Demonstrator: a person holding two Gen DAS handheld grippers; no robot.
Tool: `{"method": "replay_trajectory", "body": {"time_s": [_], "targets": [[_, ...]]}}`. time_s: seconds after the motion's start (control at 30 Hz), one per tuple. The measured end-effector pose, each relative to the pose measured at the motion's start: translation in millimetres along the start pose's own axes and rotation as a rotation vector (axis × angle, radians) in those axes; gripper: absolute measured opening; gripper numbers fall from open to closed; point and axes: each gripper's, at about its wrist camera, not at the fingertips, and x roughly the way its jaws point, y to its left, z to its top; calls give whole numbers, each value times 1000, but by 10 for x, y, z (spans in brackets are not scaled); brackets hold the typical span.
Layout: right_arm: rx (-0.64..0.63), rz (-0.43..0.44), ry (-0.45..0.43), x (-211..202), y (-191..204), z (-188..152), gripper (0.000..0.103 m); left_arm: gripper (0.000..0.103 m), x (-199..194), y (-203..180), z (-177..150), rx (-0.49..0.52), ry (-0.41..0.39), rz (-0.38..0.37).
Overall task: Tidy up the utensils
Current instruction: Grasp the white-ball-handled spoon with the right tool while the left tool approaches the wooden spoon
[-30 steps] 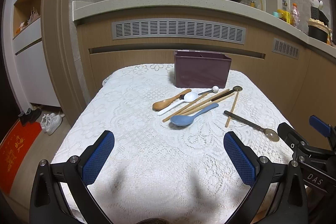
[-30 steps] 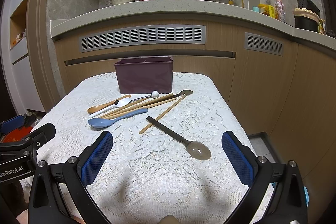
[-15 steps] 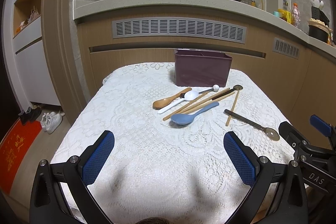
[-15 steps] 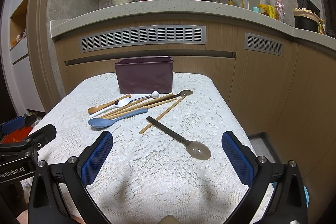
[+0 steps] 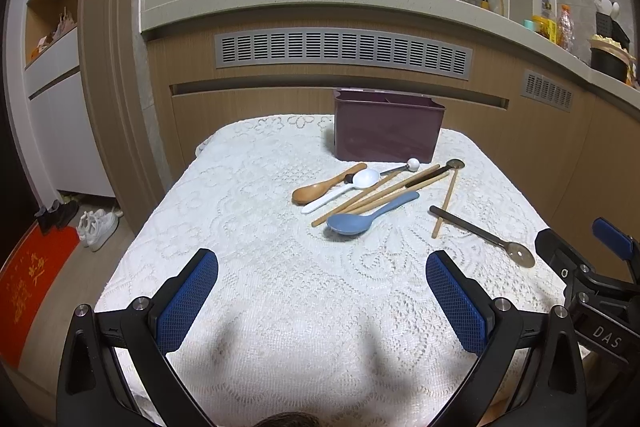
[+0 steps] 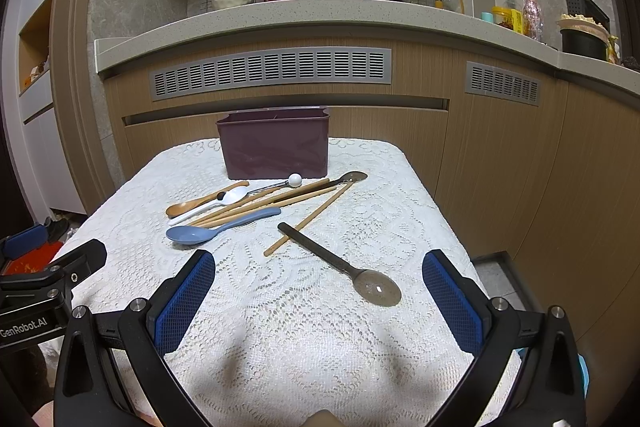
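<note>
- White lace cloth [image 5: 280,287] covers the table, and it fills the middle and bottom of both views.
- My left gripper [image 5: 322,301] hangs low over the near end of the cloth. Its two blue pads [image 5: 188,301] are far apart, so it is wide open and holds nothing.
- My right gripper [image 6: 319,301] is the same: wide open, with nothing between its blue pads [image 6: 182,301].
- My right gripper also shows at the right edge of the left view, and my left one at the left edge of the right view.
- A dark purple box [image 5: 388,129] stands at the far end of the table, above the middle of the frame. I cannot see inside it.
- The utensils lie in a loose pile just in front of the box.
- A brown wooden spoon [image 5: 316,189] is on the left of the pile, with a white spoon [image 5: 352,183] just beside it.
- A thin metal stick with a white ball [image 5: 412,164] on its end lies close to the box.
- Some wooden chopsticks [image 5: 384,189] cross the middle of the pile.
- A blue spoon [image 5: 356,221] lies at the near side of the pile.
- One chopstick [image 5: 445,205] lies apart on the right.
- A dark spoon [image 6: 344,265] lies alone in the right view, nearest my right gripper, bowl toward me.
</note>
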Motion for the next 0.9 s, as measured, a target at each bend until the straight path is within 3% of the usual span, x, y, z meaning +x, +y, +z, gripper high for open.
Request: {"method": "replay_trajectory", "body": {"time_s": [0.23, 0.5, 0.63, 0.77, 0.9], "targets": [[-19, -6, -11, 84, -22, 97, 103, 103, 177, 71, 130, -27, 41, -38], [-25, -13, 25, 492, -206, 388, 103, 103, 610, 110, 433, -29, 45, -54], [-28, 13, 88, 819, -284, 514, 103, 103, 909, 64, 593, 48, 47, -91], [-75, 33, 144, 1143, -258, 587, 103, 103, 1258, 3, 715, 116, 132, -162], [-106, 63, 207, 1516, -181, 696, 103, 103, 1558, -97, 815, 196, 161, -176]]}}
